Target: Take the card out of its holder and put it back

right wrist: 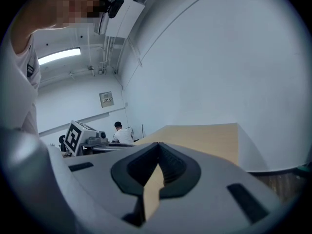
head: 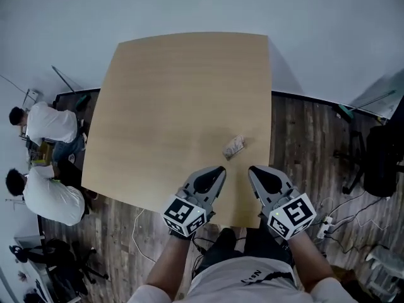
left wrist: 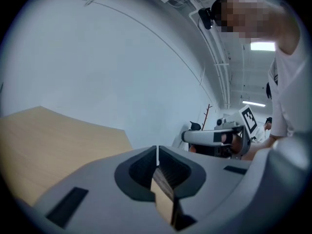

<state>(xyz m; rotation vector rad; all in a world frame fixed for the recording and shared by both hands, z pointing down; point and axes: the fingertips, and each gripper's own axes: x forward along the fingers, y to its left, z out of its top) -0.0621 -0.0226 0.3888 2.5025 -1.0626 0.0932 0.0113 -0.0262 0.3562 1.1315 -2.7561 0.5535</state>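
Table top: open surface, one obstacle.
We list open wood across the table at its far, left and middle parts; the card holder lies toward the near right edge, just ahead of the gap between our left gripper and right gripper, both closed.

1. My table is pale tan wood with a faint grain.
2. My left gripper and right gripper are grey, with black-and-white square-marked cubes.
3. The holder near the table's right edge looks whitish and mottled.
4. The floor is dark brown planks.
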